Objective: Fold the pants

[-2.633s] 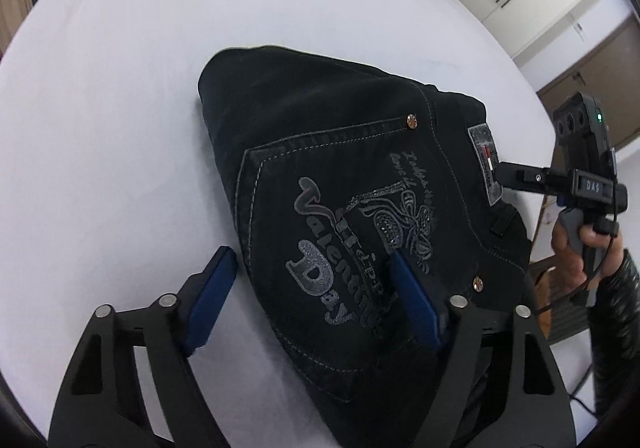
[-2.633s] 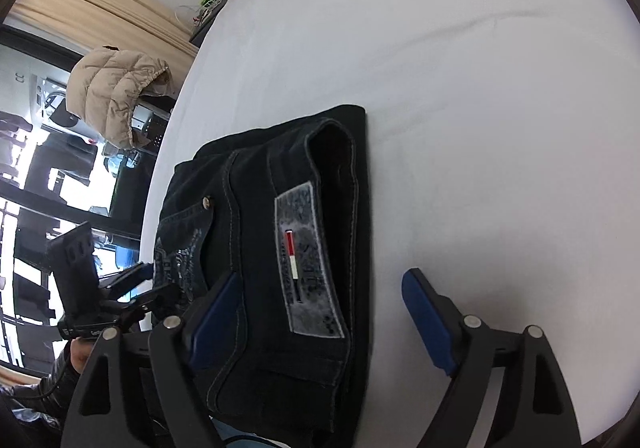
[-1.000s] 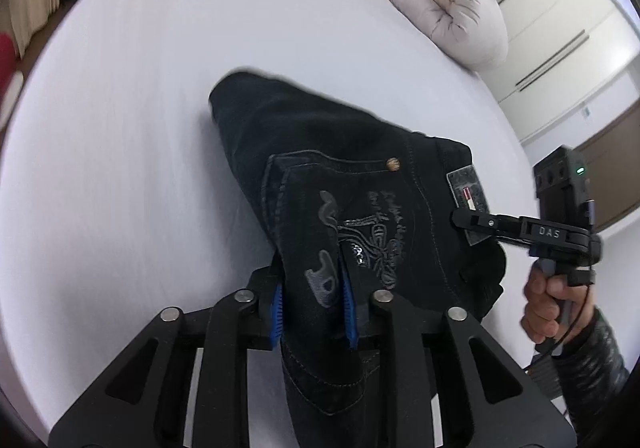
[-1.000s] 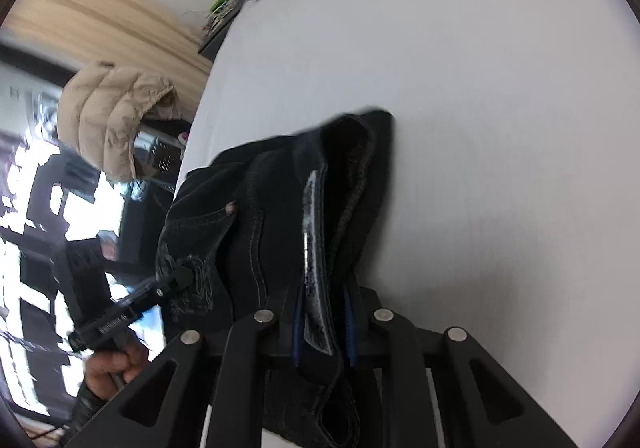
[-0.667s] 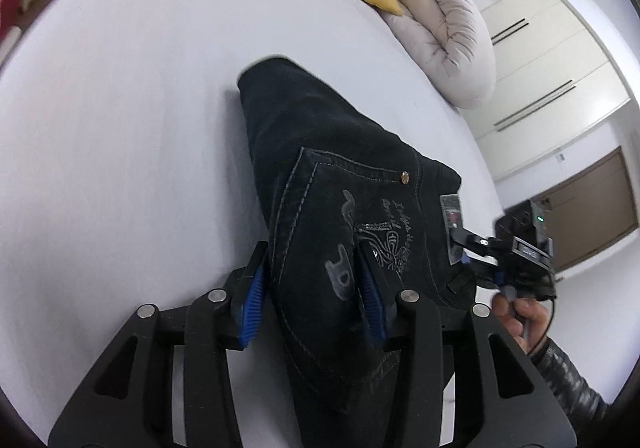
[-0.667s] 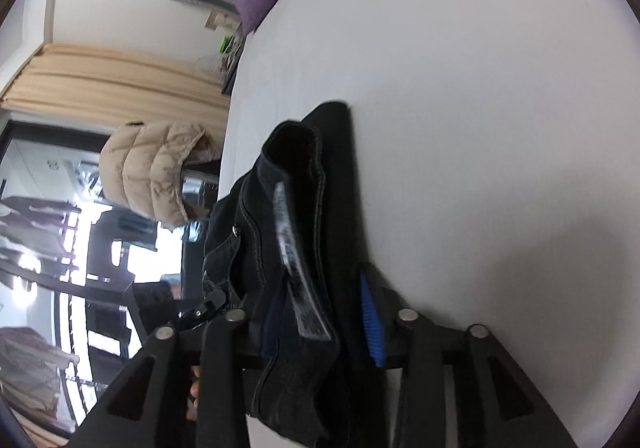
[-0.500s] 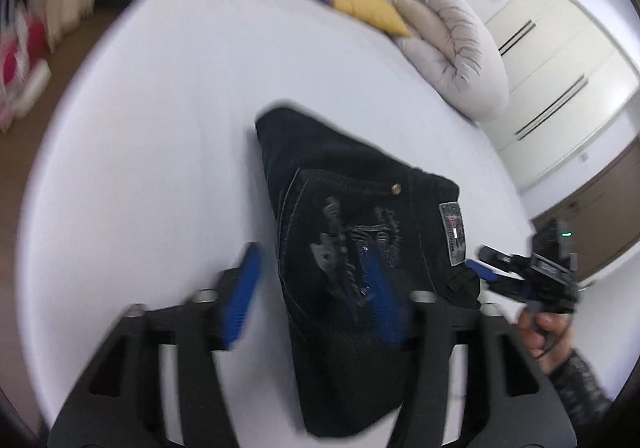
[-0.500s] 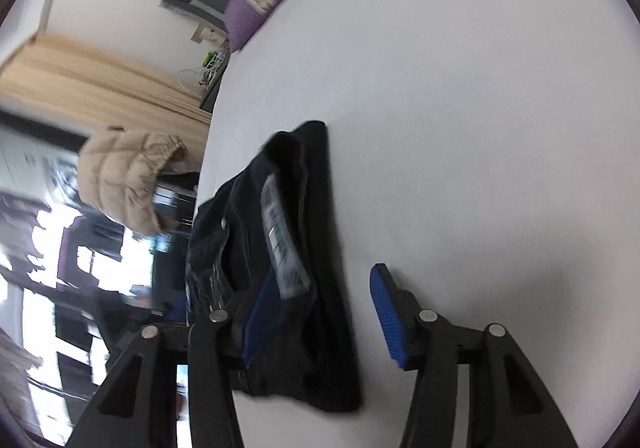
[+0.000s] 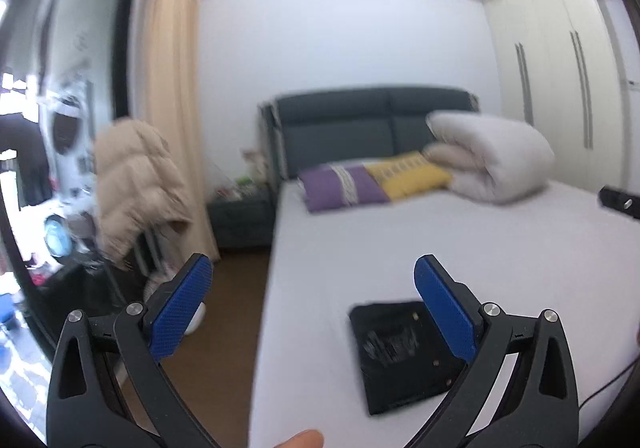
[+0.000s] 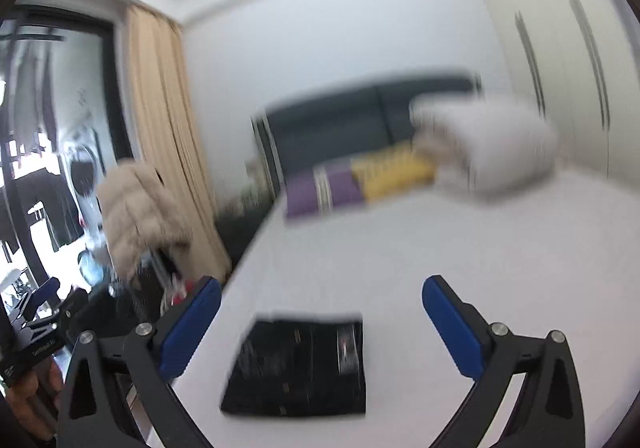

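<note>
Both pairs of jaws have just been opening and stand wide apart with nothing between them. The left gripper (image 9: 312, 280) and right gripper (image 10: 320, 300) hang above the bed (image 9: 500, 248), aimed nearly level at the headboard (image 9: 340, 124). The folded pants (image 10: 300, 364) lie flat below them near the bed's edge. Pillows (image 9: 372, 182) and a rolled duvet (image 9: 492, 160) sit well beyond.
</note>
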Demonstrator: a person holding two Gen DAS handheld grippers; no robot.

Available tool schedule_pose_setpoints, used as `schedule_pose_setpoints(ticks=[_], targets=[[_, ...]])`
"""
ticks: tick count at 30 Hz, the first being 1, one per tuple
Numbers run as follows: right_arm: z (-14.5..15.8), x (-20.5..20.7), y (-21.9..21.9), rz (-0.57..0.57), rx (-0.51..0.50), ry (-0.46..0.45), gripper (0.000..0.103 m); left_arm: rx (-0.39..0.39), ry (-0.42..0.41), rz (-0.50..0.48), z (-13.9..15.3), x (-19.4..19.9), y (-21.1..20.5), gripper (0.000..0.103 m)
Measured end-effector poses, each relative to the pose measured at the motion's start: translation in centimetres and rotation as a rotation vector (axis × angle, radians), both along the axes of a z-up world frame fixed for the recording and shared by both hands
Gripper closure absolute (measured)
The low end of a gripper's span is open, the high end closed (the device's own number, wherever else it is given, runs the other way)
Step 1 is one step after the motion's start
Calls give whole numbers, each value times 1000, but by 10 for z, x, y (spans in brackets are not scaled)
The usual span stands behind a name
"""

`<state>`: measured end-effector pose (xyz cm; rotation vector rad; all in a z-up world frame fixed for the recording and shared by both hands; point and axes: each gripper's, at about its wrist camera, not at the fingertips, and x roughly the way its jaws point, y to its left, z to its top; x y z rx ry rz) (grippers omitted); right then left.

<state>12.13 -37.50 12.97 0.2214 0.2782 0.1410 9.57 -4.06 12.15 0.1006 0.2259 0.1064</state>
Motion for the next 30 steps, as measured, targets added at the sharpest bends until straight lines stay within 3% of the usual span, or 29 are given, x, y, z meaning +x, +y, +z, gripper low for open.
schedule_pose_setpoints(ticks=[2,5,8,11,13,17,24,30], targets=[[26,-27,3,-24,-10,-84,0,-14,-9,24,14,-21,-2,0],[56,-54,10,-33,-12,-140,0,-48,18,2,24,-43,-4,0],[75,-75,13,-35,-18,-170,0,-88,64,16,27,-57,-4,0],[76,-87,17,-55,-44,-136,0,-103,126,28,22,-67,-7,0],[68,-89,22,-65,-62,-93,0,-129,208,34,9,-61,-9,0],[28,-73,36,-91,-97,76,0,-180,326,27,-20,-47,-14,0],[-26,-52,55,-98,-131,280,0,-207,430,36,-71,-10,-15,0],[-57,-43,67,-71,-177,378,0,-200,488,55,-115,20,-16,0]])
